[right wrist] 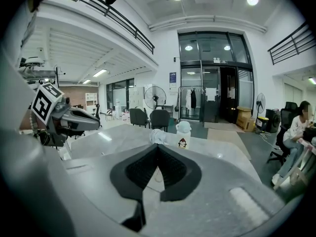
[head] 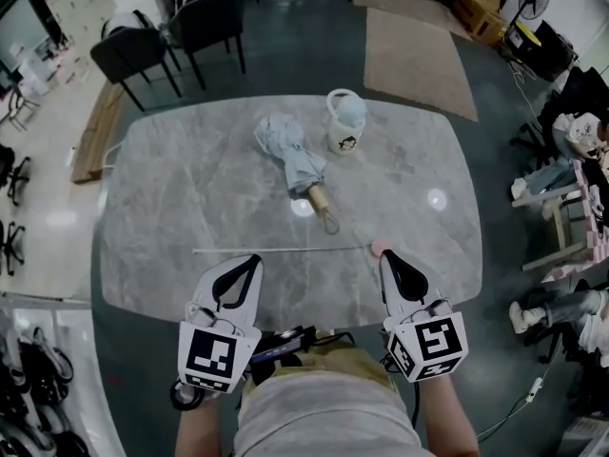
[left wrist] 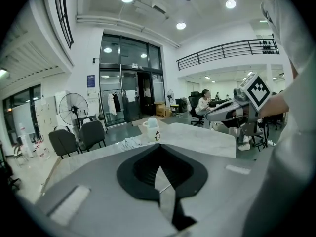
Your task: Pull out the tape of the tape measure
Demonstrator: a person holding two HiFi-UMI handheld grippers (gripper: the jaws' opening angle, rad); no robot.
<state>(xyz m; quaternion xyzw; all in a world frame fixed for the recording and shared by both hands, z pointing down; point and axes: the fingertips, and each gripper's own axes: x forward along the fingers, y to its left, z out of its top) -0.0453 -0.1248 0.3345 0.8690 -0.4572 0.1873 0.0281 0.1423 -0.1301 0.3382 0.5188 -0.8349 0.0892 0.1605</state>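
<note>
My left claw (head: 250, 260) is closed tight; I can't tell if it touches the tape (head: 285, 250), a thin white line running right across the near tabletop (head: 171, 208) to a small pink case (head: 378, 247), hard to make out beside my right claw (head: 385, 255), also closed and empty. The far cup (head: 345, 122) shows a penguin figure, its lettering unreadable.

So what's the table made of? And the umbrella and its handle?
Table: looks like polished stone, maybe marble or a lookalike; it is grey with pale veins and mirrors the ceiling lights. Umbrella: thin cloth, pale blue, matte, crumpled into soft folds. Handle: tan and smooth, probably wood, though plastic could look the same.
</note>
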